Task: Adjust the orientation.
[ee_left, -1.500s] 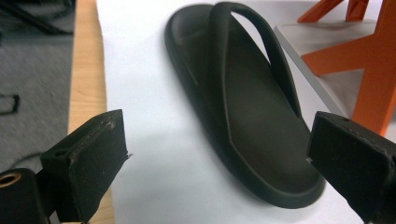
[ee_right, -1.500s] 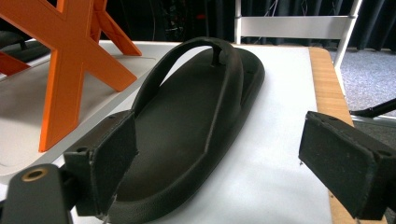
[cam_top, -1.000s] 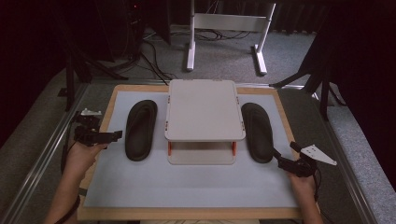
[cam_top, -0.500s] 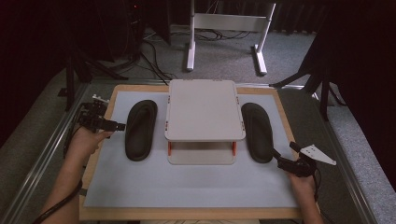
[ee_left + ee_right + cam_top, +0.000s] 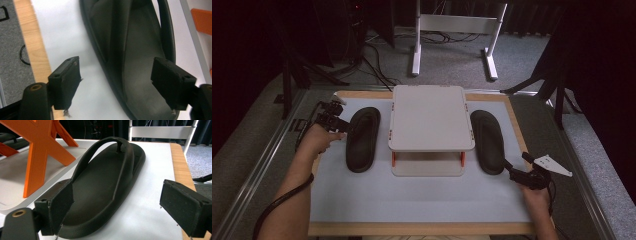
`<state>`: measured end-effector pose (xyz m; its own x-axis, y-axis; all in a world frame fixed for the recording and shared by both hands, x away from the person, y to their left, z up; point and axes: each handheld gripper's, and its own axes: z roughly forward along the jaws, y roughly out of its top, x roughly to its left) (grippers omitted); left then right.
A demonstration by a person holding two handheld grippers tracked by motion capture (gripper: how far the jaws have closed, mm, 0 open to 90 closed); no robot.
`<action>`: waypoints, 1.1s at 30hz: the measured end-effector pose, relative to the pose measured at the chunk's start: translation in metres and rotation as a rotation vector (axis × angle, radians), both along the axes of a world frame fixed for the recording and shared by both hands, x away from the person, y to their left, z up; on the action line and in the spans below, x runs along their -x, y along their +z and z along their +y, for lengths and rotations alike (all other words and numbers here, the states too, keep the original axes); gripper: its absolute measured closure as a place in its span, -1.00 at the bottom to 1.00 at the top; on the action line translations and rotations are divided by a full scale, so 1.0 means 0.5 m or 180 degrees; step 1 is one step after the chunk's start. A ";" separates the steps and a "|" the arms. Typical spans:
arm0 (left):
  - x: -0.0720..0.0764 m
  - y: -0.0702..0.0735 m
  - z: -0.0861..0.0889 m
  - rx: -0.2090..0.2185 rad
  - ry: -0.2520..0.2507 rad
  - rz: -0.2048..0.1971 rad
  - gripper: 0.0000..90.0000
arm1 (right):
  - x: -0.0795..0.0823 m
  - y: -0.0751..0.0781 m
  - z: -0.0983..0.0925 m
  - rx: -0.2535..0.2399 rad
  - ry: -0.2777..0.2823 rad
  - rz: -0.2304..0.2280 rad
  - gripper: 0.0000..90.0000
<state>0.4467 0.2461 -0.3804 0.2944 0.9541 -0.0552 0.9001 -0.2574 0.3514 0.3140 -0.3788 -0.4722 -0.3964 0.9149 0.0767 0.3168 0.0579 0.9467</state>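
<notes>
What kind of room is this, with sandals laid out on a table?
Probably a lab or recording studio: dark curtains all round, cables on the carpet, and a wood-framed work table where two black sandals flank a small white rack.

A table (image 5: 422, 200) with a pale wooden frame and a light blue-white surface carries the things. At its middle stands a small white rack (image 5: 430, 120) with 2 levels joined by orange supports, its base flat on the surface. 2 black flip-flops lie directly on the table, 1 on each side of the rack: the left flip-flop (image 5: 362, 137) and the right flip-flop (image 5: 488, 141), both lengthwise and sole down.
</notes>
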 end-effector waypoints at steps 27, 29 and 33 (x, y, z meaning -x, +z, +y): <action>-0.071 -0.057 -0.041 -0.0236 0.0041 0.0264 0.45 | -0.001 -0.001 0.001 0.0032 0.0006 0.0015 -0.71; -0.071 -0.062 -0.041 -0.0251 -0.0010 0.0234 0.58 | -0.001 -0.001 0.001 0.0040 0.0003 0.0015 -0.71; -0.068 -0.067 -0.035 -0.0179 -0.0007 0.0199 0.60 | -0.001 -0.001 0.001 0.0048 -0.0001 0.0014 -0.71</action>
<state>0.4808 0.2284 -0.4140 0.2942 0.9555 -0.0199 0.9193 -0.2772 0.2795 0.3146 -0.3782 -0.4726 -0.3958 0.9161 0.0646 0.3210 0.0721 0.9443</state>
